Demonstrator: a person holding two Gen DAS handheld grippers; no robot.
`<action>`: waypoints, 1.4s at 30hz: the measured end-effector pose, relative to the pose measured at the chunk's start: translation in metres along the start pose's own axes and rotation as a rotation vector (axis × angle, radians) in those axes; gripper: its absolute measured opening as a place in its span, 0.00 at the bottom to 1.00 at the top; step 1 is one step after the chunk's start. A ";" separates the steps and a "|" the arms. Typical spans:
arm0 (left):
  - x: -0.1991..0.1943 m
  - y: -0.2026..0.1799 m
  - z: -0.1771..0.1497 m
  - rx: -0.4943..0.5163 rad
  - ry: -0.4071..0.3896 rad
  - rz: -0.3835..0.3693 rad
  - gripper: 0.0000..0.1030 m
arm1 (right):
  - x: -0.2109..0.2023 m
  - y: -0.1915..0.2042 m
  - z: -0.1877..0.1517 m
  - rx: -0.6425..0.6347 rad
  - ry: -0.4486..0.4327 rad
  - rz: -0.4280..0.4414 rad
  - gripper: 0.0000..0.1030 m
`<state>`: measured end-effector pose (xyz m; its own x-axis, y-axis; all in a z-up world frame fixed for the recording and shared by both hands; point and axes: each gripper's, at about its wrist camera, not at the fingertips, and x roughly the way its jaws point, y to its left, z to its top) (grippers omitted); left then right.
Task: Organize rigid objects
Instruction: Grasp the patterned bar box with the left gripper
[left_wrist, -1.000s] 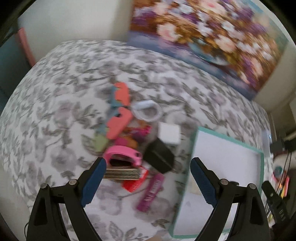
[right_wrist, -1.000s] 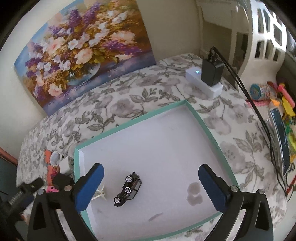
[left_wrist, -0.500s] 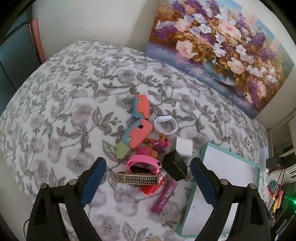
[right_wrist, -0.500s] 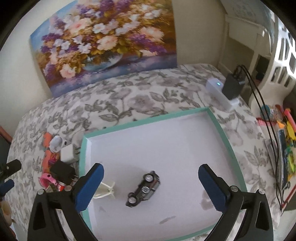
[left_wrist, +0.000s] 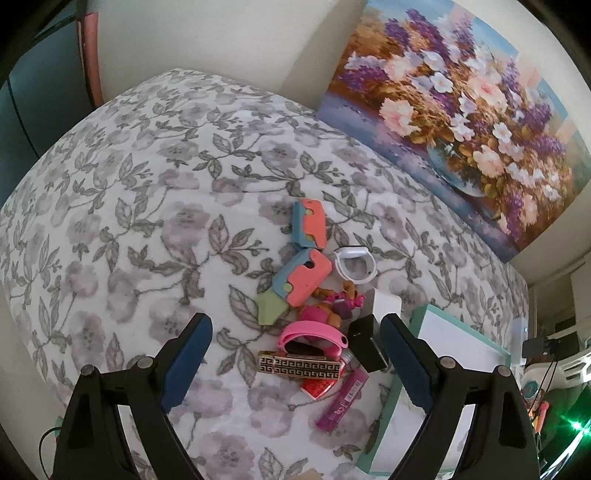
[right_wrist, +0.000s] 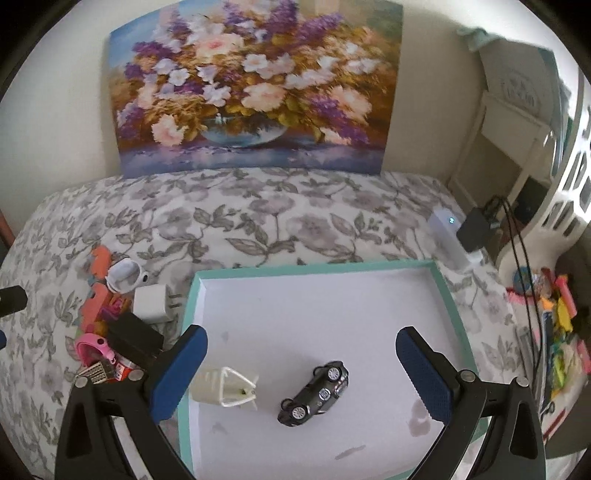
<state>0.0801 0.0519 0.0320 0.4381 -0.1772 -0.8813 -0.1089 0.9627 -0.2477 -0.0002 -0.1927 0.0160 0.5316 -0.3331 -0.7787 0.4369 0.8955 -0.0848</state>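
Left wrist view: looks down over a floral bedspread (left_wrist: 155, 206) spread wide beyond the claw, with a flower painting (left_wrist: 461, 110) leaning at the wall far ahead and to the right. Left gripper (left_wrist: 295, 358) spread wide, nothing between its blue pads, touching nothing. Teal-rimmed tray (left_wrist: 417, 321) just past the right finger, half hidden behind it. Heap of small things straight ahead between the fingers: two coral-and-blue cases (left_wrist: 308, 223) farthest out, white watch band (left_wrist: 354, 264) beside them to the right, white charger cube (left_wrist: 386, 304) and black adapter (left_wrist: 365, 349) close against the right finger, pink band (left_wrist: 314, 334) in the middle, patterned gold bar (left_wrist: 299, 366) nearest the fingertips' line, purple tube (left_wrist: 341, 400) lowest, closer in than the pads. Right wrist view: same painting (right_wrist: 255, 88) dead ahead at the wall, bedspread (right_wrist: 258, 214) beneath it. Right gripper (right_wrist: 301, 373) likewise wide apart and empty, hovering over the tray (right_wrist: 314, 266), whose white floor fills the span between the fingers. Black toy car (right_wrist: 316, 393) on its side on the tray floor, between the fingers, nearer the right one, clear of both pads. Cream plastic piece (right_wrist: 221, 387) just inside the left finger, partly hidden by it; contact with the pad cannot be told. Heap (right_wrist: 122, 317) outside the tray, beyond the left finger.
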 end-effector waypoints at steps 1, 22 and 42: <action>0.000 0.004 0.001 -0.010 0.002 -0.004 0.90 | -0.003 0.003 0.000 -0.001 -0.009 -0.006 1.00; 0.035 0.051 0.006 -0.052 0.111 0.090 0.90 | 0.014 0.095 -0.022 -0.101 0.171 0.210 1.00; 0.078 0.038 -0.010 0.007 0.257 0.067 0.90 | 0.031 0.108 -0.033 -0.151 0.262 0.171 0.99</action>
<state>0.1011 0.0727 -0.0504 0.1892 -0.1583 -0.9691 -0.1230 0.9753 -0.1833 0.0399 -0.0972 -0.0378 0.3745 -0.1051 -0.9212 0.2352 0.9718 -0.0152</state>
